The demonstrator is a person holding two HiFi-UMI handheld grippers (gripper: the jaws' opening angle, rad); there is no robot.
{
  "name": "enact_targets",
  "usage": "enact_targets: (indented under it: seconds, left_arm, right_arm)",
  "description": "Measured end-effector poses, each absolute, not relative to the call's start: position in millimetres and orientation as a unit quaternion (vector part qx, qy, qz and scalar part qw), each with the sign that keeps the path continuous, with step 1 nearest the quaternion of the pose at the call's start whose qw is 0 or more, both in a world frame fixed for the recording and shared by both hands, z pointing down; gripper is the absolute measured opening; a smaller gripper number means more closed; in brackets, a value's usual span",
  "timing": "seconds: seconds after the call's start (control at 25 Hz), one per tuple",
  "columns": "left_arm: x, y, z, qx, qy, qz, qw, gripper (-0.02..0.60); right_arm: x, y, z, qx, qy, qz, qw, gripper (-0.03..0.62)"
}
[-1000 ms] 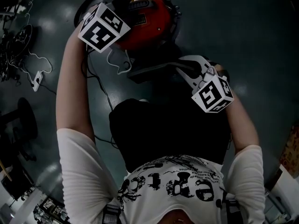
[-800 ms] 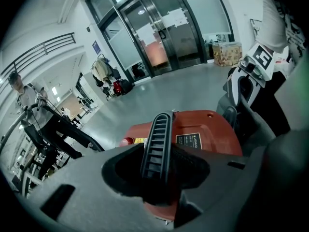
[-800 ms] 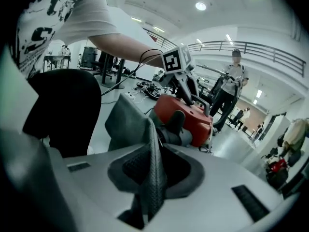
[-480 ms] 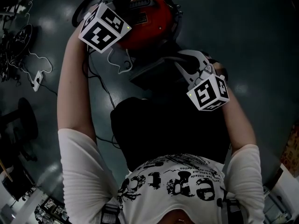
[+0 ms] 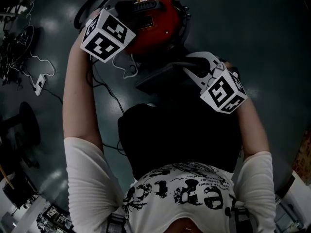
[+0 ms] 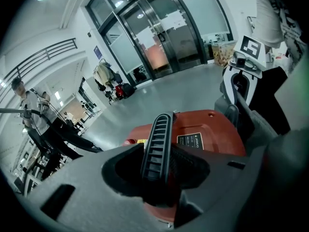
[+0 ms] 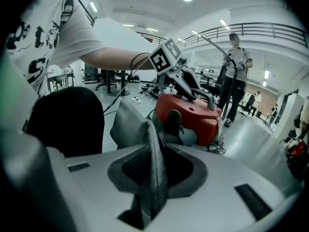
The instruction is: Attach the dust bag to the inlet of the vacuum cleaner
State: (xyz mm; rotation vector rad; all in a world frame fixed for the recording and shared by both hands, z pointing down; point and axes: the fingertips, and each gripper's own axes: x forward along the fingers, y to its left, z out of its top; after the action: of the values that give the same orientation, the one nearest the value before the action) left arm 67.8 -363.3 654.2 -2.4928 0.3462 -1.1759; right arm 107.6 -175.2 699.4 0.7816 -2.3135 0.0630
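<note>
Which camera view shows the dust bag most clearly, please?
The right gripper view: the grey dust bag fills its middle, pinched in the right gripper. The head view shows only a dark shape; the left gripper view, a grey edge.

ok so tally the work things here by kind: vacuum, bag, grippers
vacuum cleaner: 1
dust bag: 1
grippers: 2 (left gripper, right gripper)
total: 4

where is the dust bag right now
The grey dust bag is clamped in the right gripper; in the head view it sits mid-frame, just below the red vacuum cleaner.
</note>
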Motion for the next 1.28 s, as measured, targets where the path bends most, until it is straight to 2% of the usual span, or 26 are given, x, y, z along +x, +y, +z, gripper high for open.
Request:
enact_targets:
  seconds: [0.32,0.4,0.48,0.6,0.76,0.88,0.92,1.0,1.04,1.08,1.12,1.28]
  left_arm:
    - [67,-354,635,-0.876,0.133,-0.374,0.273,0.150]
    - [64,-346,617,-0.877,0.136,-0.360,0.287,0.158]
    - [61,-332,585,-0.895,0.152,-0.312,0.282,0.160]
    - [55,-302,527,-0.936,0.194,-0.181,0.230,0.160]
    - [29,-270,504,-0.951,0.287,-0.042,0.105,0.160]
    - [8,-260,527,-0.938,0.345,0.010,-0.030,0.160]
    - [4,-255,536,-0.932,0.358,0.012,-0.054,0.160]
    - [-5,-246,544,-0.917,0.393,0.010,-0.062,0.158]
    - [-12,-242,546,-0.906,0.417,0.015,-0.062,0.135]
    - [-21,-240,549,-0.894,0.443,0.024,-0.067,0.067]
    - [-30,-239,552,-0.882,0.465,0.033,-0.073,0.004]
    - [-45,-237,554,-0.859,0.506,0.012,-0.073,0.003]
  right_arm:
    - [115,-170,681,0.311,-0.885,0.060,0.342,0.084]
    - [117,-169,664,0.317,-0.896,0.076,0.302,0.084]
    - [121,-171,629,0.343,-0.909,0.086,0.221,0.084]
    - [140,-184,574,0.402,-0.906,0.072,0.115,0.084]
    - [161,-195,546,0.488,-0.870,0.034,0.066,0.083]
    - [168,-195,540,0.523,-0.850,0.042,0.033,0.083]
    - [171,-194,539,0.535,-0.843,0.048,0.023,0.083]
    - [177,-190,542,0.564,-0.824,0.051,0.014,0.070]
    - [179,-187,546,0.578,-0.815,0.047,0.018,0.032]
    - [179,-186,550,0.588,-0.807,0.042,0.023,0.003]
    - [177,-185,555,0.593,-0.804,0.038,0.027,0.003]
    - [168,-189,554,0.599,-0.799,0.034,0.038,0.002]
